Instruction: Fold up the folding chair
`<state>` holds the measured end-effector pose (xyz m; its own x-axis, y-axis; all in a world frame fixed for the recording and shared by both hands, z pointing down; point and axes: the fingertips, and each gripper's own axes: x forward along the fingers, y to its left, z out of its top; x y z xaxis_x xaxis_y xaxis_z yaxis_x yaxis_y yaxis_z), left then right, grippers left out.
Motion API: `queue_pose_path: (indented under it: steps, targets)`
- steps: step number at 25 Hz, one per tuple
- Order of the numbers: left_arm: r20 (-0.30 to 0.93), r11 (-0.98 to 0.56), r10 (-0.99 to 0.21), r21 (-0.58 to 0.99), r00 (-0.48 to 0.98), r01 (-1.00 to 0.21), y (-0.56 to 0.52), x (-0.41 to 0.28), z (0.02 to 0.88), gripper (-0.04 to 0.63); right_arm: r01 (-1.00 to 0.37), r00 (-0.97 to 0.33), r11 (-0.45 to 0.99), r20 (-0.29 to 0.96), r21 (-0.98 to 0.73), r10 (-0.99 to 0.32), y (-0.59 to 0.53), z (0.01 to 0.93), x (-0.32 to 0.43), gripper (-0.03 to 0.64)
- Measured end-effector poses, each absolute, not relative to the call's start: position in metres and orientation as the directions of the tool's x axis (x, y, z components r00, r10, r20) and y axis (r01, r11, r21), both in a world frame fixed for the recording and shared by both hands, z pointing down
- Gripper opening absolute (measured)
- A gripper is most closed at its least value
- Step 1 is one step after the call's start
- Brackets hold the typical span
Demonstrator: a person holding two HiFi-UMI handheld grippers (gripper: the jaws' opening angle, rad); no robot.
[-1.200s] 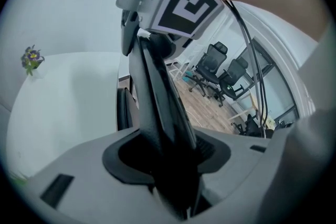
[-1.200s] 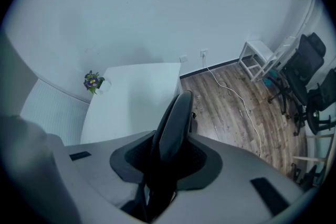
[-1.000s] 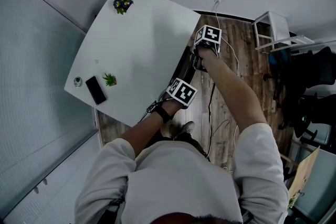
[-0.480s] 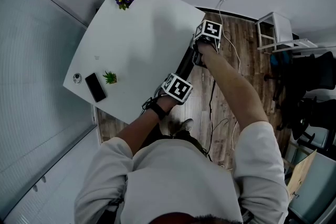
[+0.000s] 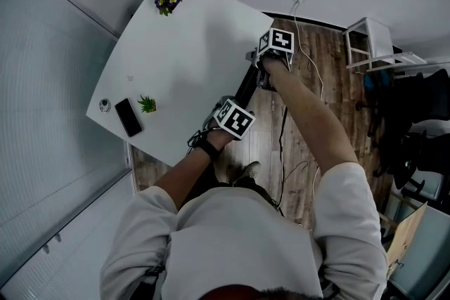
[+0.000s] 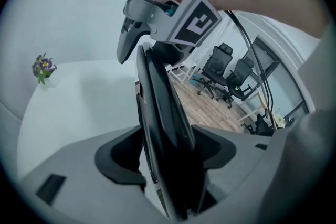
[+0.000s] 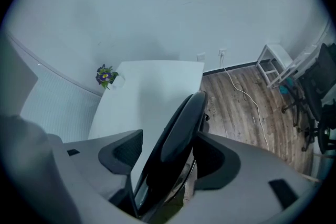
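change: the jaws of both grippers had just been opening, with the chair between each pair.
left gripper (image 6: pixel 170 152): jaws stood partly apart around the top edge of the folding chair (image 6: pixel 157 107). there was a clear gap on the side toward the tabletop (image 5: pixel 183 46). the far pad sat close to the frame and was not clamping.
right gripper (image 7: pixel 170 155): same picture. jaws were partly apart with the chair's rounded top edge between them, daylight showed on the tabletop side, and nothing was held.
chair: collapsed into one thin black slab. it stood on edge just beside the tabletop and ran along its edge.
support: could not tell whether the slab leaned on the tabletop or stood free.
meaning for task: judged the fold itself complete, since seat and back lay flat together. the opening jaws read as letting go.
next move: judged to call for lifting both grippers straight off the top edge, away from the tabletop, without dragging a pad on the frame.
risk: an unsupported slab could tip away from the tabletop.
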<state>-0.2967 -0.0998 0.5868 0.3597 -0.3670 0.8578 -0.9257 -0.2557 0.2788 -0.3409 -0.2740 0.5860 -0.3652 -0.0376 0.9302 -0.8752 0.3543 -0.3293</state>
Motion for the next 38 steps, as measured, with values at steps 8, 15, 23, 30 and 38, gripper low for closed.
queue_pose_path:
  steps: [8, 15, 23, 30, 38]
  targets:
    - [0.847, -0.233, -0.439, 0.214, 0.299, -0.949, -0.106, -0.293, 0.570, 0.411, -0.832, -0.454, 0.397, 0.887, -0.389, -0.083, -0.284, 0.552, -0.322, 0.353]
    - [0.840, -0.187, -0.512, 0.092, 0.177, -0.978, -0.117, -0.302, 0.541, 0.413, -0.816, -0.514, 0.401, 0.840, -0.417, -0.172, -0.302, 0.502, -0.267, 0.354]
    - [0.796, -0.182, -0.596, -0.006, 0.105, -0.983, -0.145, -0.273, 0.495, 0.413, -0.818, -0.551, 0.381, 0.778, -0.430, -0.303, -0.311, 0.456, -0.157, 0.354]
    - [0.698, -0.260, -0.700, -0.047, 0.154, -0.965, -0.172, -0.205, 0.447, 0.413, -0.822, -0.552, 0.454, 0.673, -0.343, -0.491, -0.299, 0.398, -0.051, 0.354]
    - [0.519, -0.394, -0.788, -0.012, 0.331, -0.919, -0.178, -0.114, 0.379, 0.411, -0.830, -0.539, 0.521, 0.528, -0.201, -0.656, -0.242, 0.352, 0.057, 0.354]
